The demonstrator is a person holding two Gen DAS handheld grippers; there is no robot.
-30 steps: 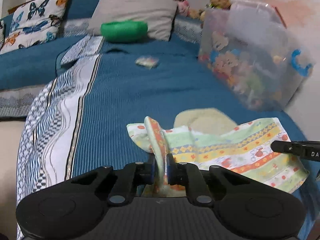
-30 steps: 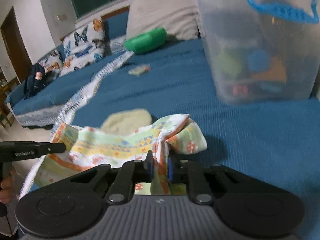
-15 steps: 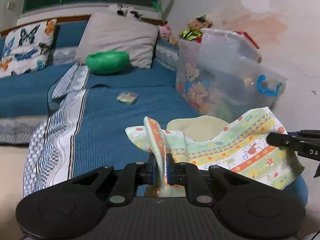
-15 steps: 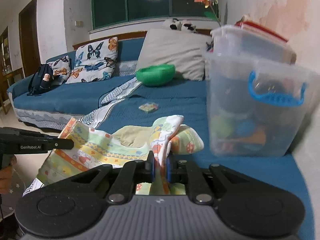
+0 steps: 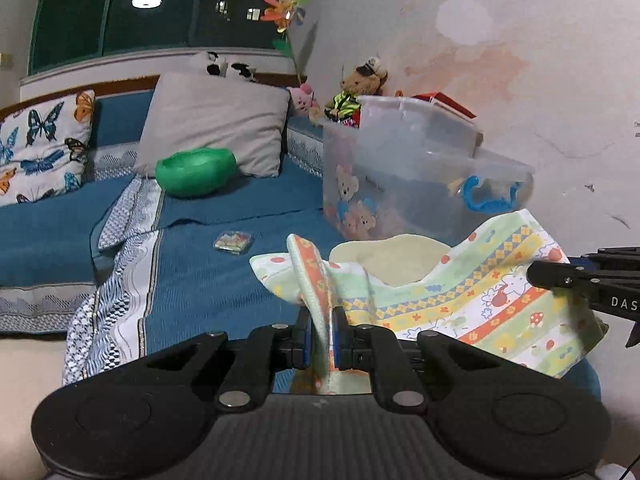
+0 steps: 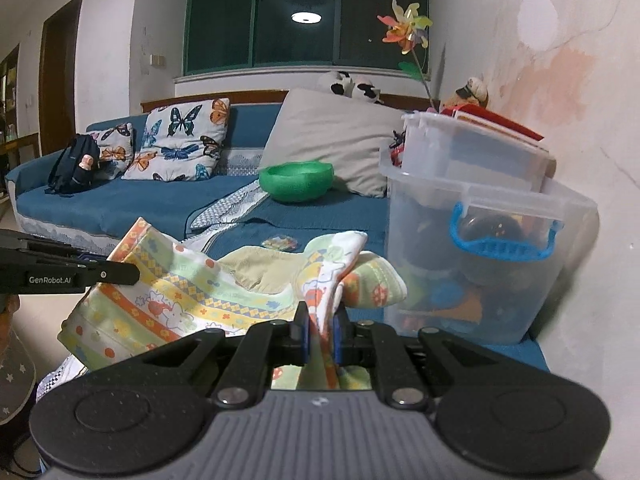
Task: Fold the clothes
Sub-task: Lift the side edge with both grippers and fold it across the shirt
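From the camera on my left hand, my left gripper (image 5: 320, 334) is clamped on one bunched corner of a small patterned garment (image 5: 460, 308), pale green and yellow with orange bands and little mushroom and rabbit prints. The cloth hangs in the air above the blue bed cover (image 5: 208, 280), stretched away to the right where my right gripper (image 5: 560, 280) pinches the opposite corner. A cream inner layer (image 5: 384, 256) shows at the sagging top edge. Behind it stands a clear plastic storage bin (image 5: 400, 184) with a blue handle, and farther back a grey pillow (image 5: 216, 124) and a green bowl-shaped thing (image 5: 196, 172). From the camera on my right hand, my right gripper (image 6: 320, 328) is closed tight on its own gathered corner of the garment (image 6: 192, 292), and the cloth runs left to my left gripper (image 6: 116, 274), which enters from the picture's edge. The middle droops between the two grips, with a loose flap (image 6: 372, 284) beside the bin (image 6: 480, 264). I judge the folding barely begun: the piece is picked up and spread between both hands, but no fold line is visible yet. What seems left is to lay it flat on the bed, fold it over, and smooth it.
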